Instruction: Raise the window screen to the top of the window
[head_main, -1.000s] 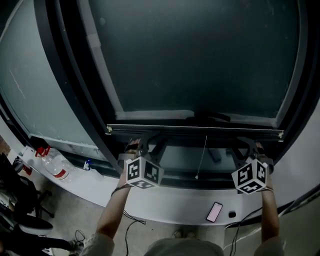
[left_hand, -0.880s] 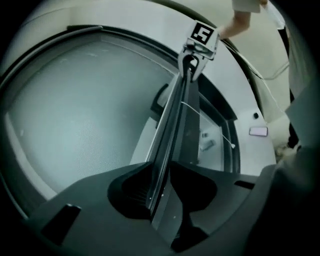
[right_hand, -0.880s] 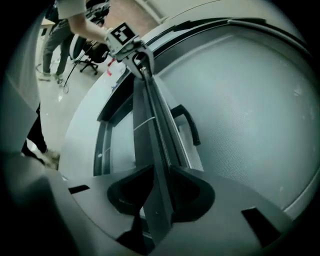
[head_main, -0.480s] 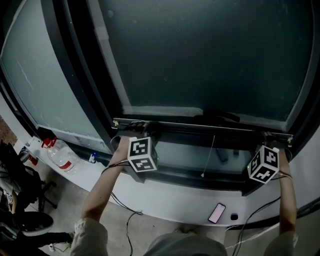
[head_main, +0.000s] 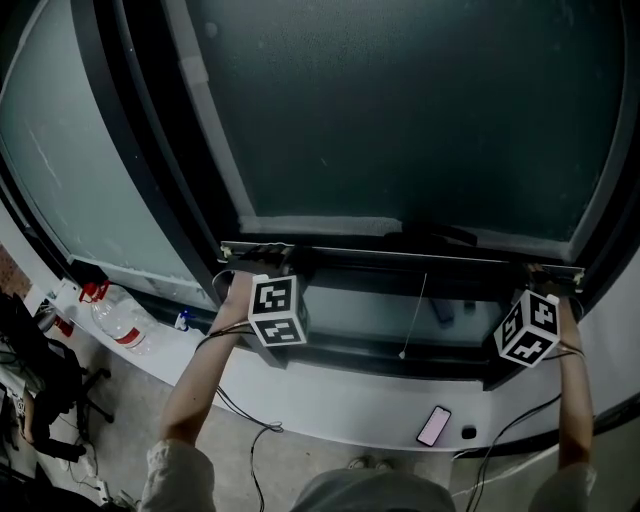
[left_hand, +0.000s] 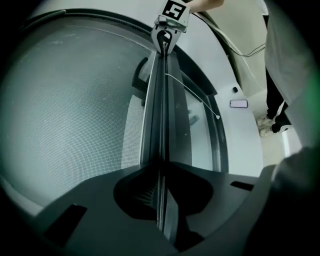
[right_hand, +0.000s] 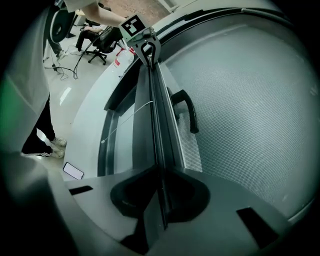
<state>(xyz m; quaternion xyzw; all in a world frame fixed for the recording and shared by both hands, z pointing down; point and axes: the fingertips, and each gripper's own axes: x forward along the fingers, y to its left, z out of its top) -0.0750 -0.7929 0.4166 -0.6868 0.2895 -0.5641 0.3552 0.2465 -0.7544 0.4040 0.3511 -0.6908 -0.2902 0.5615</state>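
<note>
Window screen (head_main: 400, 120): mesh covers the pane. Its bottom bar (head_main: 400, 256) sits low, level, just above the lower frame, with a strip of bare glass below it. A pull cord (head_main: 413, 315) hangs from the bar's middle.

Left gripper (head_main: 262, 252) is at the bar's left end. Its fingers are closing, the bar's thin edge is between them, and the pads meet it.

Right gripper (head_main: 548, 272) is at the right end. Its fingers are likewise closing on the bar's edge.

A window handle (right_hand: 186, 107) lies beside the bar. A phone (head_main: 433, 425) lies on the sill (head_main: 300, 390), and a bottle (head_main: 115, 325) is far left.
</note>
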